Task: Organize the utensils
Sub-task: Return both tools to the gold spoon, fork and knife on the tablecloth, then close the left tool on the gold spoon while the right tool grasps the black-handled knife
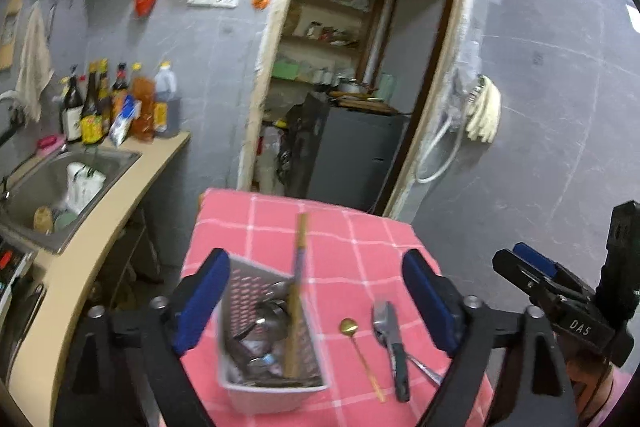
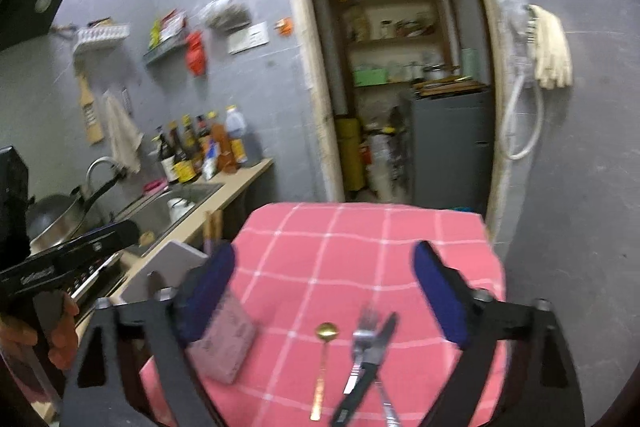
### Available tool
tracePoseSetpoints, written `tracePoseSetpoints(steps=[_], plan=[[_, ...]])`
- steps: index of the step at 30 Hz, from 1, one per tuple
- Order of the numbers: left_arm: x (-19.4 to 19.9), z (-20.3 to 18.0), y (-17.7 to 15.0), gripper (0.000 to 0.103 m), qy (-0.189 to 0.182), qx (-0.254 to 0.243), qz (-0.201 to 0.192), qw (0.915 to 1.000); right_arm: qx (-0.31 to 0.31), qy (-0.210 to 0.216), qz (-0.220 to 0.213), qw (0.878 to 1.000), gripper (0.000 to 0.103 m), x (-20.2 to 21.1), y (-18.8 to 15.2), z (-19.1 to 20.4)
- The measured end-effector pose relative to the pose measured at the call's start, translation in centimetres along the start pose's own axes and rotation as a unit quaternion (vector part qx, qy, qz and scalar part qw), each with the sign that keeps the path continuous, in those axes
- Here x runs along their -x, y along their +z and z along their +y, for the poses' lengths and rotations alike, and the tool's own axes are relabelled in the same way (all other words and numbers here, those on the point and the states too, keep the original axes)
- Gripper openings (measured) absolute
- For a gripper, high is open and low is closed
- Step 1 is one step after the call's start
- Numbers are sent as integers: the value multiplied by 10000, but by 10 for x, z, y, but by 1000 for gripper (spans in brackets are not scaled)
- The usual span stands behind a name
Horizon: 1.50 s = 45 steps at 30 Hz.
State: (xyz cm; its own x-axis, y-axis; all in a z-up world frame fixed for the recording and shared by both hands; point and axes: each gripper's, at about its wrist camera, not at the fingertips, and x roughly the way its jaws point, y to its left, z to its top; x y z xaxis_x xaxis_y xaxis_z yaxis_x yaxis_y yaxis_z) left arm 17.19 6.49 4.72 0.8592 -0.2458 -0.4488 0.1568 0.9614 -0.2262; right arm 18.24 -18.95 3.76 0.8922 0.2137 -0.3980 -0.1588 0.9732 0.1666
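Left wrist view: left gripper wide open, empty, over utensil basket at 6 o'clock. Right gripper wide open, empty; gold spoon, fork, knife at 6 o'clock on pink cloth.

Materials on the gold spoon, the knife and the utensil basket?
Gold spoon: likely gold-finished metal, shiny bowl. Knife: dark blade and handle, matte; coated metal or plastic, unclear. Utensil basket: looks like pale plastic with perforated walls.

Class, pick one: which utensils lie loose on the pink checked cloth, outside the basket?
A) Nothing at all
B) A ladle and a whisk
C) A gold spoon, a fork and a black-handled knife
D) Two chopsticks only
C: the gold spoon, fork and black-handled knife lie on the cloth right of the basket.
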Motion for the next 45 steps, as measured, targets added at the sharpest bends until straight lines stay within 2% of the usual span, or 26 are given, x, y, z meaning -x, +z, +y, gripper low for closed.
tracePoseSetpoints(steps=[1,4,9,15,21,26,27,29,33,38,45], plan=[[-1,-8,1,98,-36,-75,-33,10000,-49,-51,-34,10000,96,4,0,-7],[-4,-29,0,102,-176,-222,-88,9996,-103,-227,-16,9997,101,11,-1,-28],[-26,-62,-5,102,-410,-323,139,9985,-171,-461,152,9987,101,15,-8,-64],[-57,-92,-16,102,-490,-488,492,9964,-368,-517,505,9967,101,8,-25,-102],[-94,-106,-31,102,-362,-511,1019,9928,-745,-286,1056,9912,101,-17,-50,-139],[-126,-104,-50,102,-107,-464,1587,9862,-1006,71,1485,9838,100,-47,-72,-161],[-131,-103,-53,101,-54,-453,1670,9849,-1025,111,1527,9829,98,-50,-77,-162],[-143,-100,-62,93,56,-432,1879,9812,-1078,272,1717,9789,87,-63,-86,-165],[-162,-96,-75,81,275,-413,2234,9735,-1200,505,1982,9715,71,-85,-102,-166],[-184,-84,-88,65,475,-271,2648,9628,-1324,889,2297,9601,47,-119,-120,-157],[-213,-66,-104,49,640,26,3093,9488,-1268,1300,2649,9470,34,-164,-135,-135]])
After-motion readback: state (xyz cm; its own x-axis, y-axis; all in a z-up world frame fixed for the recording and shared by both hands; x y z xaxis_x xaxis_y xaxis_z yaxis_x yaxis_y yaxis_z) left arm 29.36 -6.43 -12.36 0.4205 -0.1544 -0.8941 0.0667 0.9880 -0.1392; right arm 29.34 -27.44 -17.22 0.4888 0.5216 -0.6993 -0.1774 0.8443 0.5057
